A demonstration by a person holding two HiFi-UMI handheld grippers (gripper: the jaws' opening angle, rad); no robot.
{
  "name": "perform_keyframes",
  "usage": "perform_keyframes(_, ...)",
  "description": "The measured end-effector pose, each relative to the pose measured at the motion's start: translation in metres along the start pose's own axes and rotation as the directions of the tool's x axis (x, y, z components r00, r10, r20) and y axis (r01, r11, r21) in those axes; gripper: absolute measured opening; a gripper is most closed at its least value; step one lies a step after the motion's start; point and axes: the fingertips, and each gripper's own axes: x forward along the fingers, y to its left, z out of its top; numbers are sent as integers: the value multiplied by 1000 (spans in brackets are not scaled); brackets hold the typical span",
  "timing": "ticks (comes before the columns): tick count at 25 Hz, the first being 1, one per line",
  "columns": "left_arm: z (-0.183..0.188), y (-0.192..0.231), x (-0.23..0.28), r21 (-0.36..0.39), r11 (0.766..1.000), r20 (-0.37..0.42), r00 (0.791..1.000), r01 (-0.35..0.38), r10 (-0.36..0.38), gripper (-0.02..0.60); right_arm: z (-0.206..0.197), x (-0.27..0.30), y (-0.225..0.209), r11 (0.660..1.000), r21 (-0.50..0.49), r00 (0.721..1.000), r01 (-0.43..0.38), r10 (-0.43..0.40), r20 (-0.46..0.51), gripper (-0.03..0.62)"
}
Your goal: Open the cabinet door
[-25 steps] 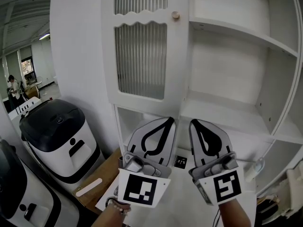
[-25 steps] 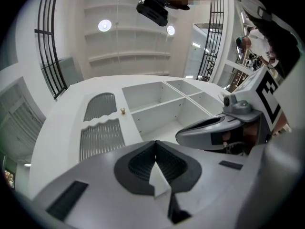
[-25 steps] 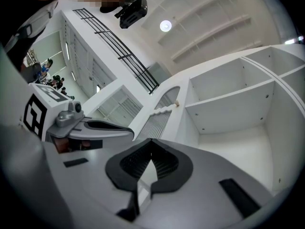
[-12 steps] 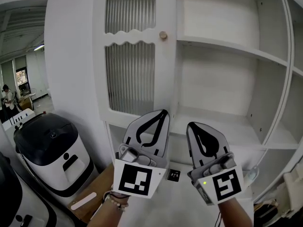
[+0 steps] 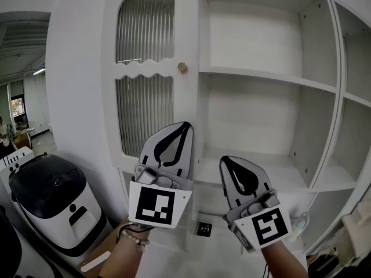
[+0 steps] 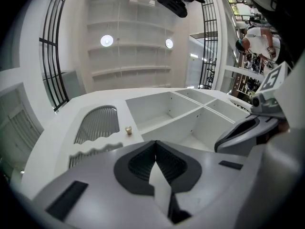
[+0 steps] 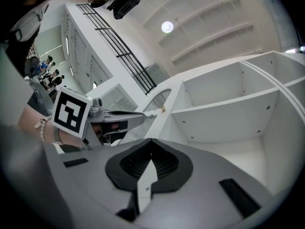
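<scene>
The white cabinet door [image 5: 146, 74] has two ribbed glass panes and a small round wooden knob [image 5: 182, 67] on its right edge. It lies flush with the cabinet front. My left gripper [image 5: 184, 125] is shut and empty, pointing up, with its tip well below the knob and slightly to the right. In the left gripper view the knob [image 6: 128, 130] shows just beyond the shut left gripper [image 6: 155, 142]. My right gripper [image 5: 225, 160] is lower and to the right, before the open shelves, its jaws together on nothing. The right gripper view shows the right gripper [image 7: 151, 140] and the knob [image 7: 163, 109].
Open white shelves [image 5: 264, 81] fill the cabinet right of the door. A white appliance with a black lid [image 5: 53, 204] stands at lower left, beside a wooden board [image 5: 99, 259]. A small black tag [image 5: 203, 229] lies on the low shelf between the grippers.
Both grippers have risen, the left one more, so its tip now stands closer under the knob. The head view has tilted up, showing the door's arched top.
</scene>
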Motion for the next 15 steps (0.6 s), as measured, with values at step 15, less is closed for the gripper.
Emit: perform_keyframes(15, 19, 41, 57, 93, 995, 60, 998, -32, 27, 36, 3, 0, -5, 1000, -16, 999, -15, 15, -43, 0)
